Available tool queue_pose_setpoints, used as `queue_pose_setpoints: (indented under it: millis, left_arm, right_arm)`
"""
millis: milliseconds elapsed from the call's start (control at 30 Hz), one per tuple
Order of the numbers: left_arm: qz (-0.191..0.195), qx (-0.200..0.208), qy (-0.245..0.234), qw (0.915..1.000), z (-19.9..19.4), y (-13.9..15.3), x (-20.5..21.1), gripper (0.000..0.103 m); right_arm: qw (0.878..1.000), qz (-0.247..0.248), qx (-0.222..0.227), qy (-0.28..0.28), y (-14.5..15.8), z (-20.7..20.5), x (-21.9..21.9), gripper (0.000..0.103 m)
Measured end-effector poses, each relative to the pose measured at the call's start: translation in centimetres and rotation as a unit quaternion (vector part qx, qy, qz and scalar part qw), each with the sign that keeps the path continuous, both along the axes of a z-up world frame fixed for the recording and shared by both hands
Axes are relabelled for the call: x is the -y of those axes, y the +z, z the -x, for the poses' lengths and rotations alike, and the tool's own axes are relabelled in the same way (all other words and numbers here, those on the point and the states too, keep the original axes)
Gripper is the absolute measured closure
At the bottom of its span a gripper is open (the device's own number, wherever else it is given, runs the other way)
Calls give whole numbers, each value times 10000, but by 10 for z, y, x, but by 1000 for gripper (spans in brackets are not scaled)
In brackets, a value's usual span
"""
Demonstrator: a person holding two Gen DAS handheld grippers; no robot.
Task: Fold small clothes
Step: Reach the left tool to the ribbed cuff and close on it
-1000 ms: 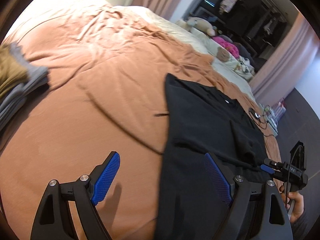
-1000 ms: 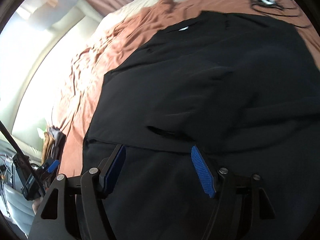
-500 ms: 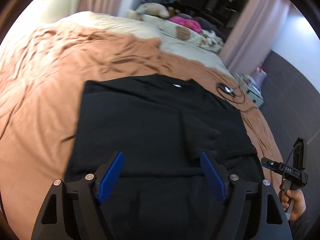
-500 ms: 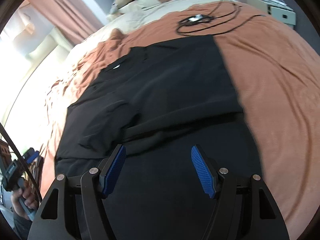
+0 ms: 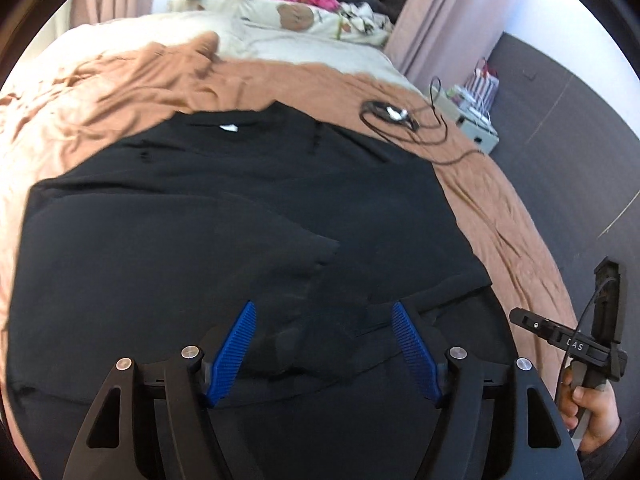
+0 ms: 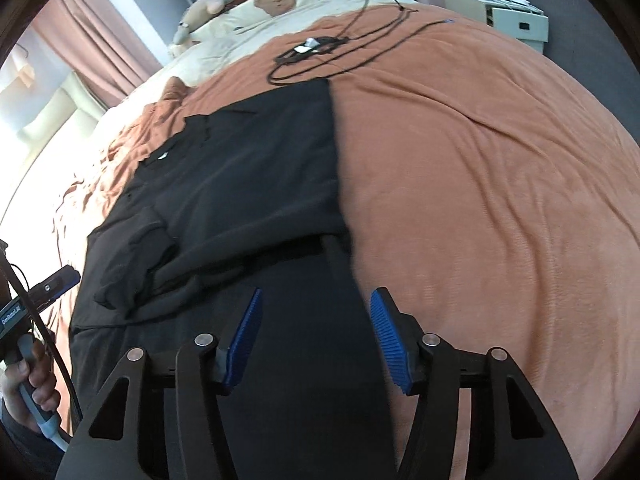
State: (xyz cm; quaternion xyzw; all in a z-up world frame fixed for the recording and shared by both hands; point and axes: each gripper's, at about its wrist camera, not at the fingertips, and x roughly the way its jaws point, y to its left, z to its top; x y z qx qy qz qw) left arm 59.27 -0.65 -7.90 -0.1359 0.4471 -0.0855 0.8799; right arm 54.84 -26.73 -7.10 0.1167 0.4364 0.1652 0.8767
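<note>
Nearest, the left hand-held gripper (image 5: 322, 344) hangs over the hem half of the black T-shirt (image 5: 168, 248), jaws closing, blue pads clear of the cloth. The right hand-held gripper (image 6: 316, 340) is closing too, above the shirt's right edge, nothing pinched. The shirt lies flat on the rust-brown bedspread (image 6: 480, 168), sleeves folded inward over its middle, collar with a white label toward 12 o'clock. Beyond, at 1 o'clock, a black cable (image 5: 400, 120) lies coiled
</note>
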Motion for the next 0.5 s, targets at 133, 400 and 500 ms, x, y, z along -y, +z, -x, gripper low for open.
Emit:
queue_pose_setpoints:
  millis: [133, 400, 500]
  left_arm:
    - [-149, -167, -147, 9996, -16, -14, 19, 30]
    - [-717, -495, -333, 9956, -44, -42, 52, 30]
    - [-1014, -679, -305, 9921, -54, -54, 55, 30]
  right_arm:
    - [9999, 109, -13, 28, -1, -6, 4, 54]
    - [9994, 319, -79, 135, -7, -23, -3, 65]
    - [9990, 417, -119, 110, -11, -31, 0, 65]
